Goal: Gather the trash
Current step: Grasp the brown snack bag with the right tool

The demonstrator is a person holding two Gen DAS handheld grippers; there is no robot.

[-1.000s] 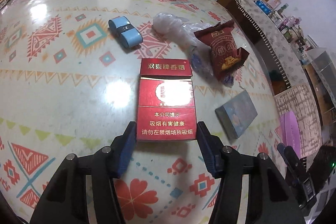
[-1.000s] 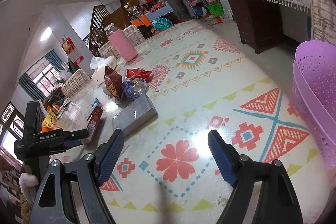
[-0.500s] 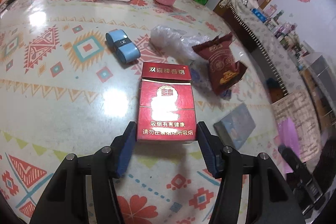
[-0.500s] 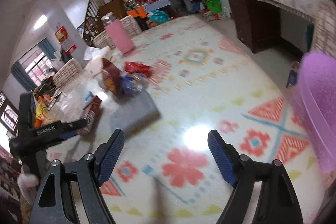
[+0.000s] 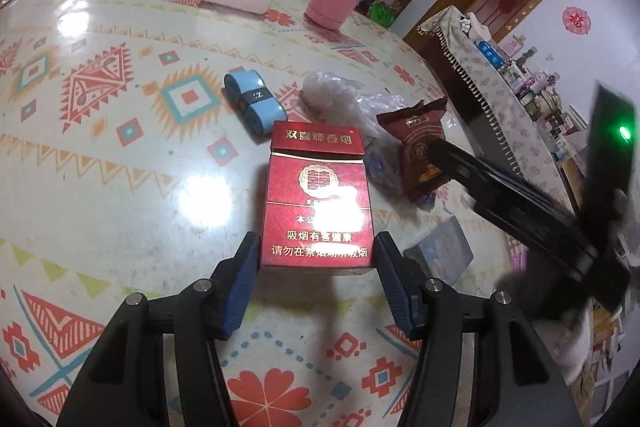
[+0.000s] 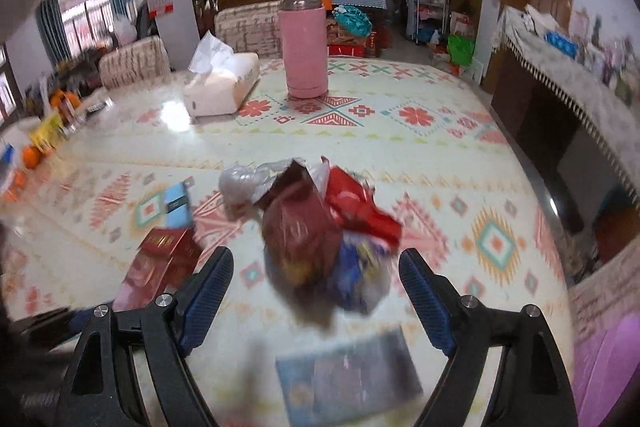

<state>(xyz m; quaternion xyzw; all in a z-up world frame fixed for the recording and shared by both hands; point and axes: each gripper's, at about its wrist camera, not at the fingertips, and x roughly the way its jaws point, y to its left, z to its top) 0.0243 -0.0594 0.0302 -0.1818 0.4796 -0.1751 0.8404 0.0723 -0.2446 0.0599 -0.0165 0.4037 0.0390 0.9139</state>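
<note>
The red cigarette pack (image 5: pixel 318 203) carries gold characters "双喜牌香烟" across its lid. Lower on its face stand white lines, partly lost in glare: "本公…", "吸烟有害健康" and "请勿在禁烟场所吸烟". The dark band around the blue roll (image 5: pixel 255 103), to its far left, bears a small mark like "Z". Print on the maroon snack wrapper (image 5: pixel 420 151) is too small to read.

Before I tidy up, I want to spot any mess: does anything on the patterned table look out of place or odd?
Yes. A heap of litter sits mid-table: a crumpled clear plastic bag and a dark red snack wrapper lying askew. The red cigarette pack, flap ajar, is clamped in the left gripper.
</note>
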